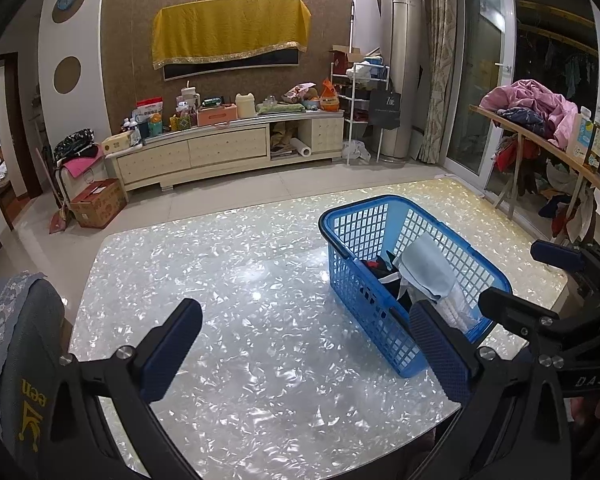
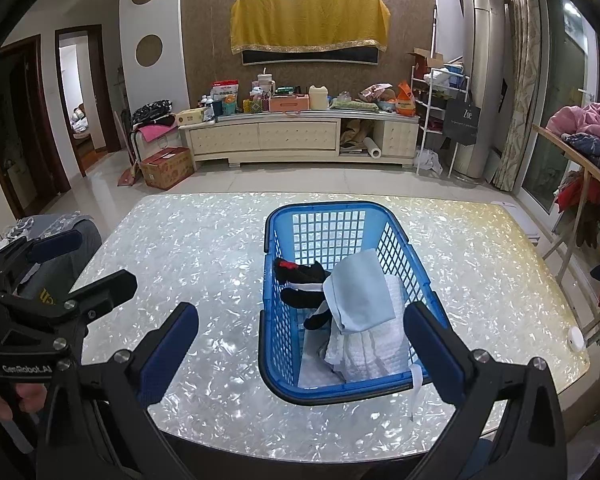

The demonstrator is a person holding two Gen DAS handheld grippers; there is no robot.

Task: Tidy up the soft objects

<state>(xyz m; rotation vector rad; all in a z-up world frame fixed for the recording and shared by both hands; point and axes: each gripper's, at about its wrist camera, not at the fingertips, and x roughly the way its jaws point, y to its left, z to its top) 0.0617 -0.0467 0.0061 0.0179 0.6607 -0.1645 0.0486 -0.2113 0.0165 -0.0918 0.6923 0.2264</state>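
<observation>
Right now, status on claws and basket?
Left claw open, empty. Right claw open, empty. Blue basket on table, holding cloths and dark socks. Nothing blocking.

White cloth's lower folds hidden under pale blue cloth.

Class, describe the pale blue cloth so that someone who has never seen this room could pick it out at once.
Start at the shiny pearl-patterned table and find the blue plastic basket standing on it. Inside lies the pale blue cloth, on top of a white quilted cloth and beside black socks. It alone is smooth and light blue.
</observation>
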